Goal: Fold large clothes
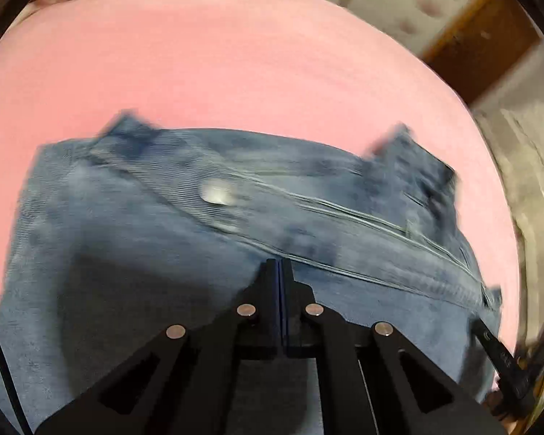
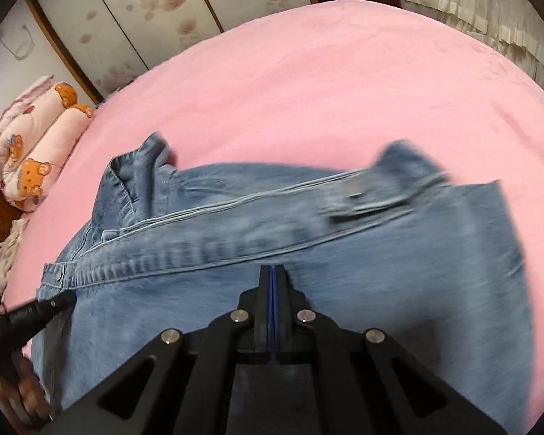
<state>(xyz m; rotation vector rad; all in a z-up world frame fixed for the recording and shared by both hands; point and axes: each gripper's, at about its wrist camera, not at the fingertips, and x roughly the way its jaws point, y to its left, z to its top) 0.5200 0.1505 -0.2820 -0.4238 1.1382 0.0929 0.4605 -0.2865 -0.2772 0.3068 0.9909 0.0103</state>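
While the jeans (image 2: 290, 253) lie doubled over on the pink bed (image 2: 308, 90), the left gripper (image 1: 280, 264) and right gripper (image 2: 273, 270) look pinched closed over denim, so more folding probably remains.

Jeans (image 2: 272, 239) lie on bed (image 2: 326, 83) (pillows (image 2: 36, 145) at its left).

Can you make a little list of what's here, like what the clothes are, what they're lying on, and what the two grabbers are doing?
Clothing: blue denim jeans, waistband end showing
Surface: pink bed sheet
Left gripper: fingers together, over the jeans; pinching cloth or not, unclear
Right gripper: fingers together, over the jeans; grip unclear
Nearby: pink bear-print pillows at the bed's edge
Picture quality: jeans blurred
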